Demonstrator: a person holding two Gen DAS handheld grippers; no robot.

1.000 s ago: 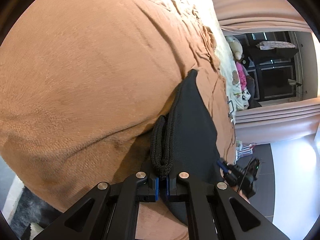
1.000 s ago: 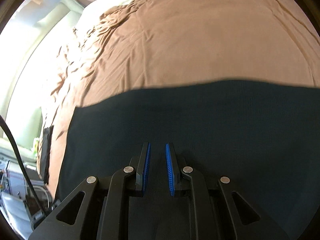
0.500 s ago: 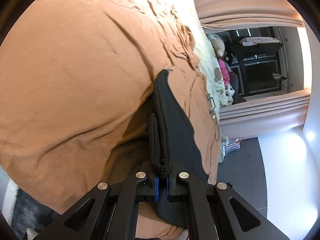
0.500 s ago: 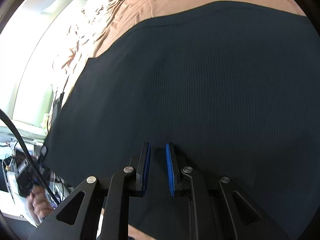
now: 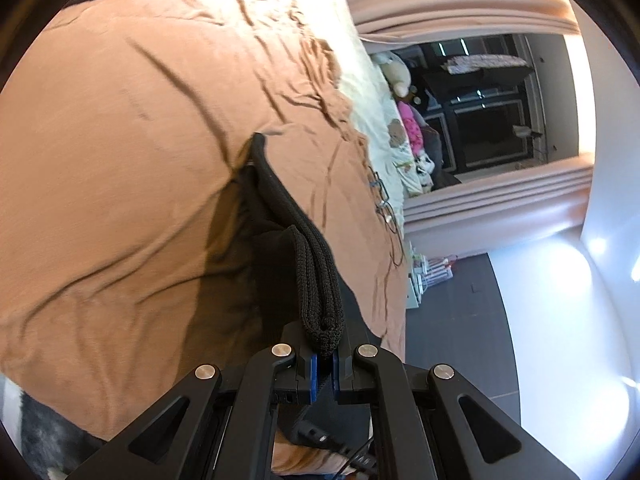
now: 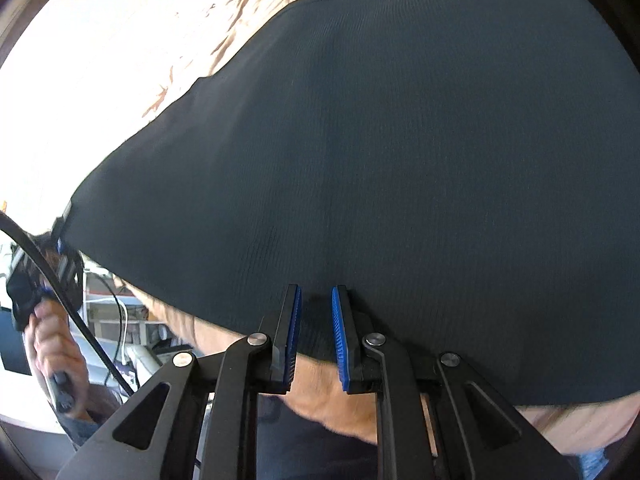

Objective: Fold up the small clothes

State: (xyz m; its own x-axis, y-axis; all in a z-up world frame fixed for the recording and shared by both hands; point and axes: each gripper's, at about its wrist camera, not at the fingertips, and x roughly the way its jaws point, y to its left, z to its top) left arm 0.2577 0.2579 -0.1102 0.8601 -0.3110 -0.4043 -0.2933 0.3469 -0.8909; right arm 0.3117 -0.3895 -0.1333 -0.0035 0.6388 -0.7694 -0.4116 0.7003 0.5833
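The left claw (image 5: 325, 364) was clamped tight on the doubled, thick hem of a black ribbed knit garment (image 5: 316, 276), its blue pads (image 5: 314, 376) nearly meeting around the fabric; the garment hung from there down to the rumpled tan bed sheet (image 5: 120, 140); the right claw (image 6: 315, 334) stood with its jaws a little apart, gripping nothing, the near edge of the garment's (image 6: 380, 140) stretched-out panel lying between its blue-lined fingers (image 6: 294, 320).
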